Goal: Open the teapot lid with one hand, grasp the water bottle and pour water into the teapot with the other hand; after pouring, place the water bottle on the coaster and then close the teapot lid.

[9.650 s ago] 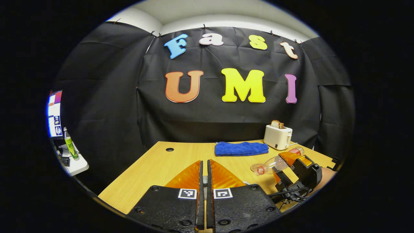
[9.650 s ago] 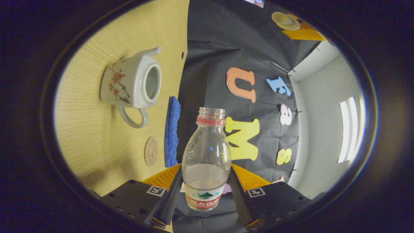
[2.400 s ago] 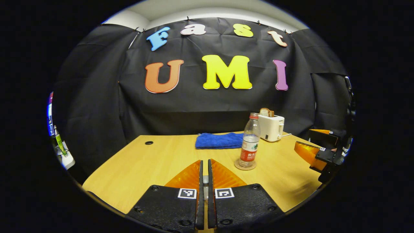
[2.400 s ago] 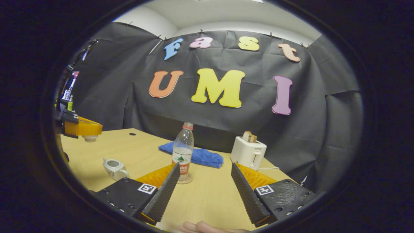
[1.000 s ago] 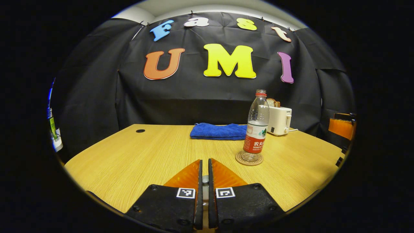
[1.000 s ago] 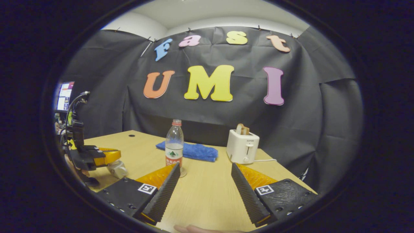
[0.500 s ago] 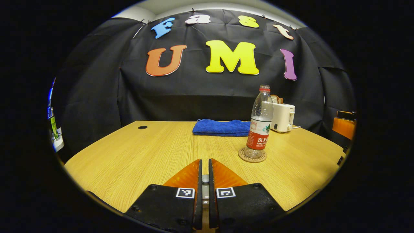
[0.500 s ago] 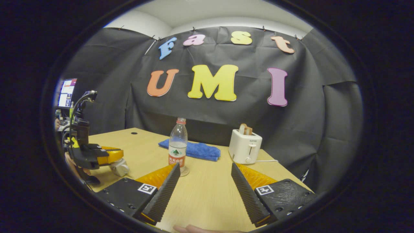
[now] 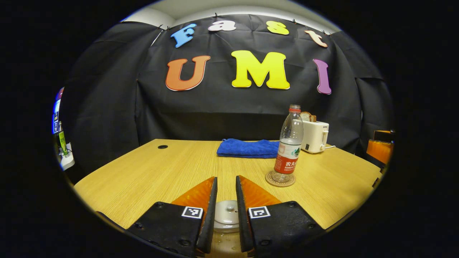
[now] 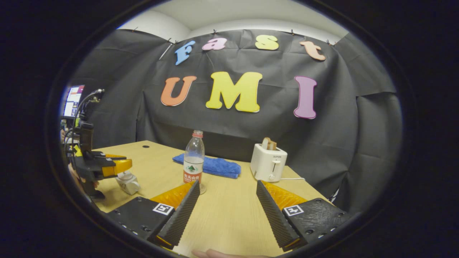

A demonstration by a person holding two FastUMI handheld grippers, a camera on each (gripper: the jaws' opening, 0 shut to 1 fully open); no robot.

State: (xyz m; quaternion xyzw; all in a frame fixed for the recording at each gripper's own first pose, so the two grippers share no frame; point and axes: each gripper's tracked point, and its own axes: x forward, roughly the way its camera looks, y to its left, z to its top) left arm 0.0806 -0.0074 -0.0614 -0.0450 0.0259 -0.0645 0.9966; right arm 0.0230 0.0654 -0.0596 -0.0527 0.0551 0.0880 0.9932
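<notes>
On the wooden table [image 9: 150, 172], left tongs [image 9: 225, 186] part above the lid [image 9: 226, 216]; right tongs [image 10: 227, 195] gape.

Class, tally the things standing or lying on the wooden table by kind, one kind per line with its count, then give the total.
Water bottle: 1
Coaster: 1
Teapot: 1
Blue towel: 1
Toaster: 1
Total: 5

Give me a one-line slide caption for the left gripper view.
Left gripper open above the teapot lid; water bottle upright on its coaster.
</notes>
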